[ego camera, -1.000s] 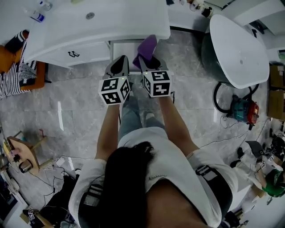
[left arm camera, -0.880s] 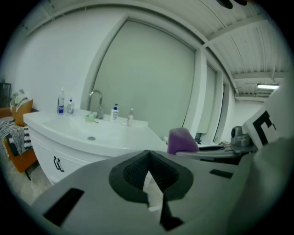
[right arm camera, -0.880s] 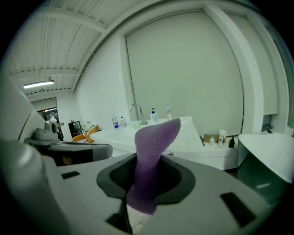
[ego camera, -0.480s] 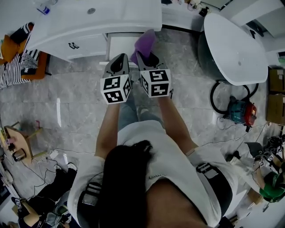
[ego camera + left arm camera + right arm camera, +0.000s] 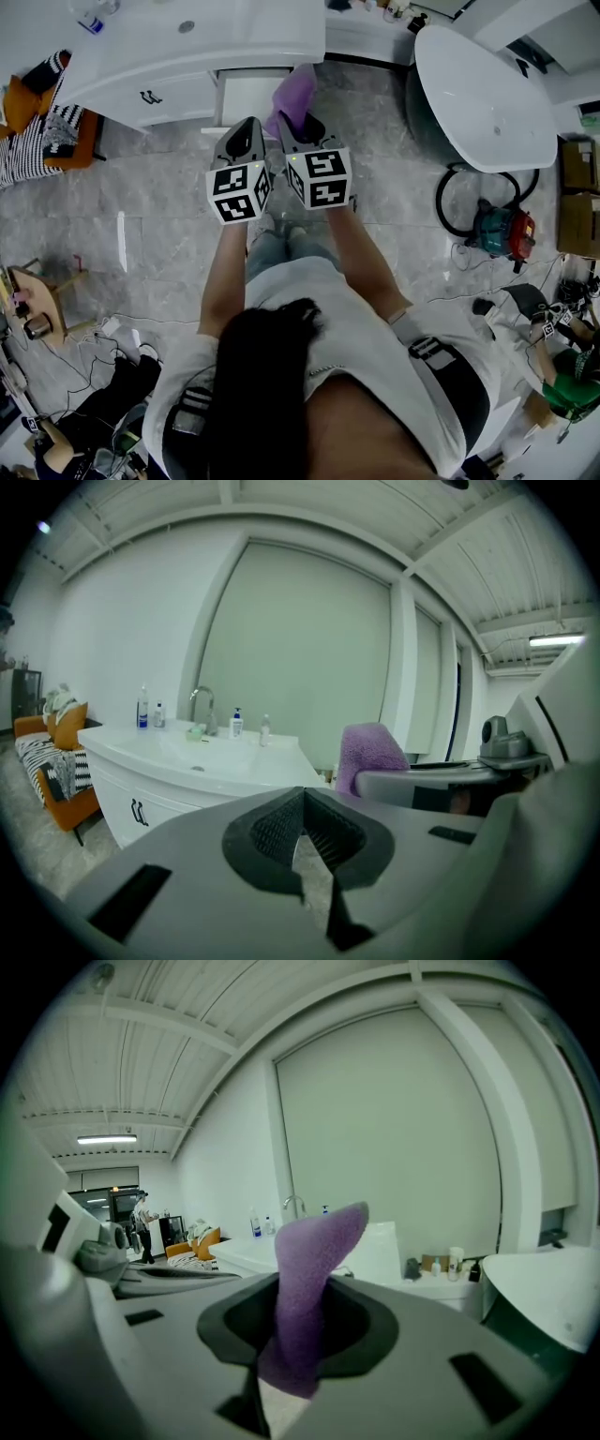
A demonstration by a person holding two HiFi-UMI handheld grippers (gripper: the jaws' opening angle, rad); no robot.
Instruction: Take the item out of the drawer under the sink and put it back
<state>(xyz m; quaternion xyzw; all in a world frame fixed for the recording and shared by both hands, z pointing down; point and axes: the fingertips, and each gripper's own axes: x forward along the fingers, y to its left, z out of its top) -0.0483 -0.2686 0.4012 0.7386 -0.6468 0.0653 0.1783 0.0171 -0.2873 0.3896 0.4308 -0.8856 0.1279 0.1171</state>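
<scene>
In the head view my right gripper (image 5: 298, 122) is shut on a purple cloth (image 5: 294, 97), held up beside the open white drawer (image 5: 246, 95) under the sink vanity (image 5: 187, 47). The right gripper view shows the cloth (image 5: 314, 1269) pinched between the jaws of that gripper (image 5: 300, 1312), its top flopping up and right. My left gripper (image 5: 246, 128) hangs just left of it, in front of the drawer. Its jaws (image 5: 302, 803) are closed with nothing in them. From the left gripper view the cloth (image 5: 370, 752) sticks up over the right gripper's body (image 5: 441, 782).
A white bathtub (image 5: 487, 94) stands to the right, with a red and teal vacuum (image 5: 511, 232) and hose below it. An orange sofa with a striped throw (image 5: 37, 127) stands left of the vanity. Bottles (image 5: 142, 708) and a faucet (image 5: 199, 703) sit on the counter. Cables lie on the floor behind the person.
The head view has shifted, so the vanity and bathtub sit further left. Both grippers keep their places by the drawer, and the right one still holds the cloth.
</scene>
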